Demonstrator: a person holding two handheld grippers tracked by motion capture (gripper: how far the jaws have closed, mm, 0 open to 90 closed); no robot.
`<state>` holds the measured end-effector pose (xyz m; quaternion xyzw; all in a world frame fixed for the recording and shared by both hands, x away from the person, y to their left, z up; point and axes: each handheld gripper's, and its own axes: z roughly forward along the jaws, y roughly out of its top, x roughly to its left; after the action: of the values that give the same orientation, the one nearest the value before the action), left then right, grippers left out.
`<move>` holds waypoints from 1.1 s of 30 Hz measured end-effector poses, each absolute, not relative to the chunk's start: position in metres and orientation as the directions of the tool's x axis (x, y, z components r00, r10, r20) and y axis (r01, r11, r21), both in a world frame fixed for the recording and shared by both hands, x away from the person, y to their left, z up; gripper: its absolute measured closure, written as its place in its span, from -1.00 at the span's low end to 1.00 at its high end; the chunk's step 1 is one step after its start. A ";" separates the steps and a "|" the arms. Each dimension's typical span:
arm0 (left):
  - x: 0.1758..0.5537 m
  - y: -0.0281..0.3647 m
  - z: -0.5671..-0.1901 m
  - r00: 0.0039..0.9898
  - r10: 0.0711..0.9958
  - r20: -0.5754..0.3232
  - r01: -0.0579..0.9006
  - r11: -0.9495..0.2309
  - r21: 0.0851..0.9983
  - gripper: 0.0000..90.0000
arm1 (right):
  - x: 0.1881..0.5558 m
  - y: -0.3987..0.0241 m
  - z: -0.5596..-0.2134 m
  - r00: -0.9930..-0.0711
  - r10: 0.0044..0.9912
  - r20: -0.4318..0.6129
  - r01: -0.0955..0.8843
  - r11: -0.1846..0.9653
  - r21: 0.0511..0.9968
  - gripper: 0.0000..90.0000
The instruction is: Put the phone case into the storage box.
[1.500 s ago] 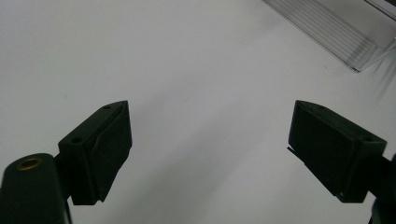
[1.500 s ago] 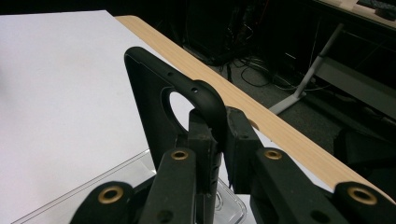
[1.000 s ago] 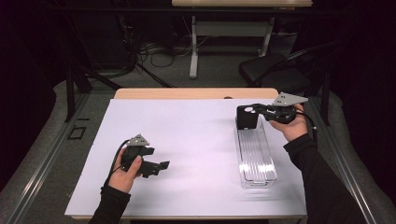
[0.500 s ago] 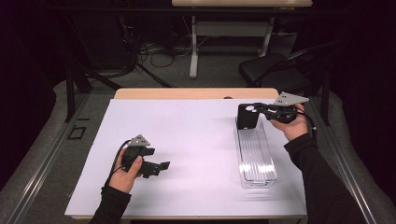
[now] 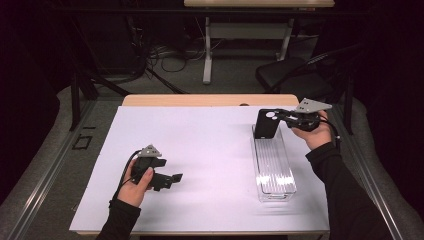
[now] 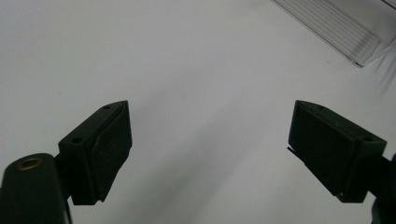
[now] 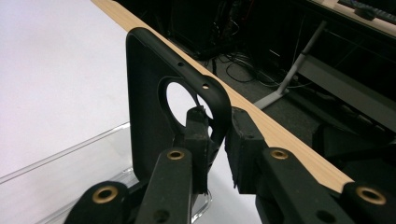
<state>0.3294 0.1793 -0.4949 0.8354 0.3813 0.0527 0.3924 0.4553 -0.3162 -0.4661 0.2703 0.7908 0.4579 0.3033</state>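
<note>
A black phone case with a round camera hole stands upright at the far end of a clear plastic tray. My right gripper comes in from the right and holds the case's rim; in the right gripper view the case has its edge between the pads of the gripper. Those jaws have just been opening a little, with the rim still between them. My left gripper rests low over the white sheet at front left. In the left gripper view its jaws stand wide apart with nothing between them.
A white sheet covers the table, whose wooden far edge shows behind it. The tray's near corner shows at the top right of the left gripper view. A black chair, cables and a desk's legs lie beyond the table.
</note>
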 end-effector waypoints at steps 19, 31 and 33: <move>0.329 0.180 -0.495 0.702 0.679 -0.216 0.598 -0.397 0.696 -0.69 | 0.457 -0.317 -0.466 -0.644 0.742 -0.187 0.196 0.396 0.897 0.47; 0.329 0.180 -0.495 0.700 0.680 -0.216 0.598 -0.394 0.698 -0.69 | 0.461 -0.318 -0.467 -0.623 0.766 -0.158 0.232 0.374 0.898 0.35; 0.329 0.180 -0.495 0.701 0.680 -0.215 0.598 -0.396 0.697 -0.69 | 0.462 -0.319 -0.468 -0.619 0.769 -0.158 0.237 0.375 0.896 0.34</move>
<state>0.3290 0.1799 -0.4953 0.8338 0.3829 0.0520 0.3943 0.4620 -0.3186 -0.4680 0.3240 0.7759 0.4555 0.2923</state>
